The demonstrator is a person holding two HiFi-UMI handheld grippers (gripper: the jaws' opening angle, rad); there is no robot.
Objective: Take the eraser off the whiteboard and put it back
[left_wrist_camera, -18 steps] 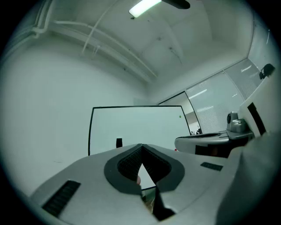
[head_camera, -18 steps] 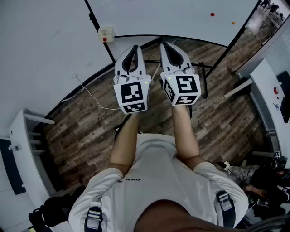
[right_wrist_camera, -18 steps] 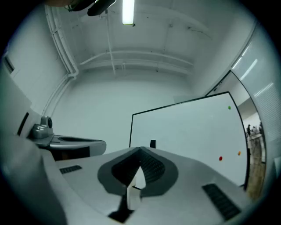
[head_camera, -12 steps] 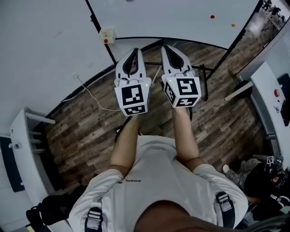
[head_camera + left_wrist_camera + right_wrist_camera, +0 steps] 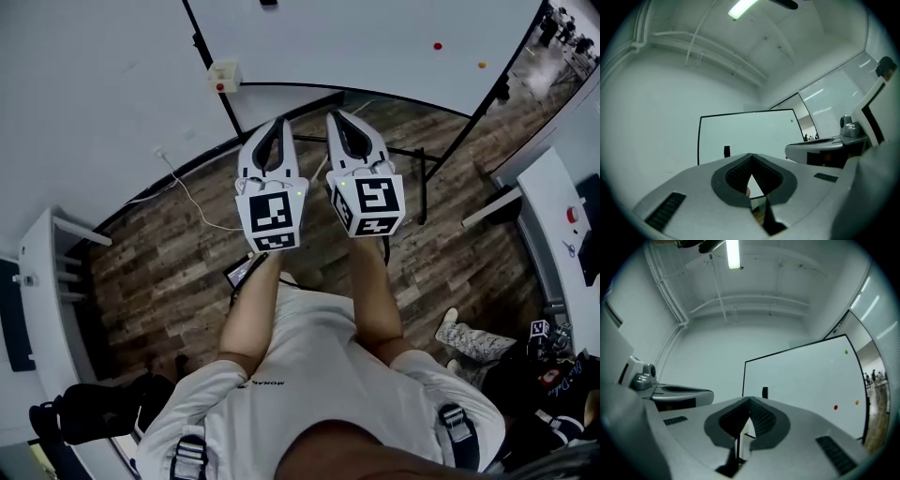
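The eraser (image 5: 269, 3) is a small dark block stuck on the whiteboard (image 5: 375, 37), at the very top edge of the head view. It shows as an upright black block (image 5: 726, 151) in the left gripper view and the eraser (image 5: 764, 392) also stands above the jaws in the right gripper view. My left gripper (image 5: 272, 129) and right gripper (image 5: 345, 122) are held side by side, pointing toward the board and well short of it. Both are shut with nothing between their pads.
Red (image 5: 437, 45) and orange (image 5: 482, 65) magnets dot the board. A wall box (image 5: 222, 75) with a red button and a white cable (image 5: 187, 197) lie left. The board's black stand legs (image 5: 422, 178), a white desk (image 5: 553, 216), a white shelf (image 5: 47, 281) and someone's shoe (image 5: 469, 342) surround me.
The whole view has slid toward the board, bringing the eraser into the top edge. A shoe has come in at the lower right. Both grippers stay shut and side by side.
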